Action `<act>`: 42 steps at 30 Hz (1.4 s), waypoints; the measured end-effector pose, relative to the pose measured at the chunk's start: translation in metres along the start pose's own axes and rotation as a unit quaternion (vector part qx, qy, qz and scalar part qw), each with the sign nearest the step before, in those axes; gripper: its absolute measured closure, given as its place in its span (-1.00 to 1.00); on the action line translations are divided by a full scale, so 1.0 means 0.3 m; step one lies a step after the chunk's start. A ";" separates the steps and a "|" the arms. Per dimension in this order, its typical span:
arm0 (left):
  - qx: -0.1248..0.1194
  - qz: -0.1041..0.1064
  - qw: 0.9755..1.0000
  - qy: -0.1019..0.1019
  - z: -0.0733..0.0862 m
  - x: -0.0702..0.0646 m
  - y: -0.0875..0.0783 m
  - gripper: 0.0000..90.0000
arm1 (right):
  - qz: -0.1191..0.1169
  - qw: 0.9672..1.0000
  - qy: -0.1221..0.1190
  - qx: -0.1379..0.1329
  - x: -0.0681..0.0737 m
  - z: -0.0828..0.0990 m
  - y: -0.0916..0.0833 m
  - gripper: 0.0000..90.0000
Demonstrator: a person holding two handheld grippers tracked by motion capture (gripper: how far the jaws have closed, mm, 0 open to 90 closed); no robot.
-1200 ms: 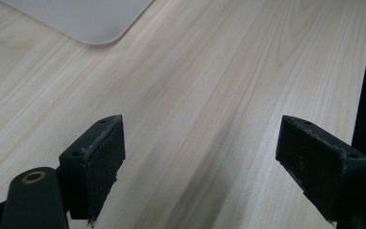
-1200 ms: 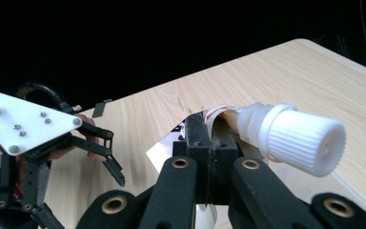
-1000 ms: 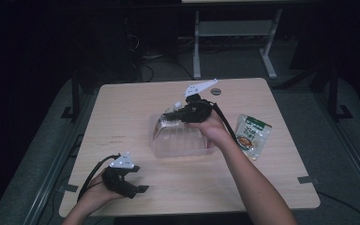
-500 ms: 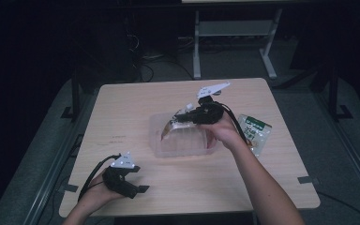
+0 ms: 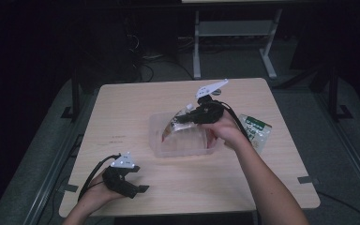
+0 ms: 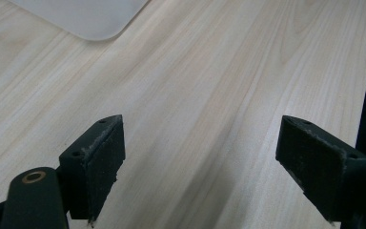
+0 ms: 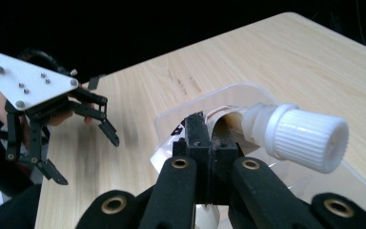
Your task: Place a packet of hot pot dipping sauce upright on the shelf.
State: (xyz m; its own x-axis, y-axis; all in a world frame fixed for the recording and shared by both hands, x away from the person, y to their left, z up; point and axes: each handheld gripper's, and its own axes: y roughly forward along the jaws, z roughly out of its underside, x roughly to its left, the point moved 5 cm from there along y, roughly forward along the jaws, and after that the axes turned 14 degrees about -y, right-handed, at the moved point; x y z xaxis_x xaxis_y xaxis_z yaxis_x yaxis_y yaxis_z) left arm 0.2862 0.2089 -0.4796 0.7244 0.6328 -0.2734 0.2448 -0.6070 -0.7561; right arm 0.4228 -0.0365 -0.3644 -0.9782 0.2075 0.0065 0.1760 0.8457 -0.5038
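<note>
My right gripper (image 7: 209,138), jaws clamped on the spouted pouch (image 7: 248,126) beside its white cap (image 7: 307,138), holds it over the clear tub (image 5: 180,145) below, not yet lowered in; my left gripper (image 6: 200,157) rests agape, idle.

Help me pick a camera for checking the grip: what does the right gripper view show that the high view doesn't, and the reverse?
Right gripper view: the pouch's ribbed white cap, with the right gripper shut on the pouch beside it. High view: a green packet on the table. Both: the clear tub and the left gripper.
</note>
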 end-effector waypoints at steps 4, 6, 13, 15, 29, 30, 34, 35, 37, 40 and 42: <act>0.001 0.000 1.000 0.001 0.002 -0.001 -0.003 -0.63 | -0.007 1.000 -0.006 0.012 0.013 -0.001 0.047 0.99; 0.001 0.000 1.000 0.000 0.002 0.001 -0.003 -0.63 | -0.007 1.000 -0.006 0.009 0.013 -0.003 0.054 0.99; 0.002 0.001 1.000 0.001 0.003 0.003 -0.002 -0.63 | 0.008 1.000 0.001 0.013 0.012 -0.016 0.080 0.99; 0.002 0.000 1.000 0.001 0.003 0.002 -0.002 -0.63 | 0.011 1.000 -0.001 0.015 0.015 -0.019 0.086 0.98; 0.001 0.002 1.000 0.002 0.003 0.000 0.003 -0.63 | 0.015 0.999 0.003 0.029 0.028 -0.010 0.156 0.98; 0.003 0.002 1.000 0.002 0.004 0.000 0.003 -0.63 | 0.014 0.999 0.004 0.031 0.029 -0.004 0.169 0.98; 0.008 0.002 1.000 0.004 0.005 0.002 0.003 -0.63 | 0.015 0.999 0.004 0.043 0.034 0.006 0.195 0.97; 0.009 0.002 1.000 0.006 0.006 0.003 0.003 -0.63 | 0.015 0.999 0.004 0.043 0.034 0.006 0.195 0.97; 0.009 0.002 1.000 0.006 0.006 0.003 0.003 -0.63 | 0.016 0.999 0.006 0.048 0.038 0.013 0.205 0.93; 0.009 0.002 1.000 0.005 0.006 0.005 0.003 -0.63 | 0.019 0.999 0.010 0.038 0.036 0.015 0.204 0.86; 0.006 0.002 1.000 0.002 0.006 0.004 0.004 -0.63 | 0.027 0.999 0.009 0.032 0.035 0.009 0.188 0.56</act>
State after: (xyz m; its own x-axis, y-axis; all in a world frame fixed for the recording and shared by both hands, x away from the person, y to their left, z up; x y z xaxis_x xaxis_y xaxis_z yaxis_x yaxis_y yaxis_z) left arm 0.2863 0.2099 -0.4819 0.7276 0.6290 -0.2739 0.2341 -0.6030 -0.7627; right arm 0.4221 0.0121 -0.3950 -0.9654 0.2605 -0.0071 0.2201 0.8006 -0.5574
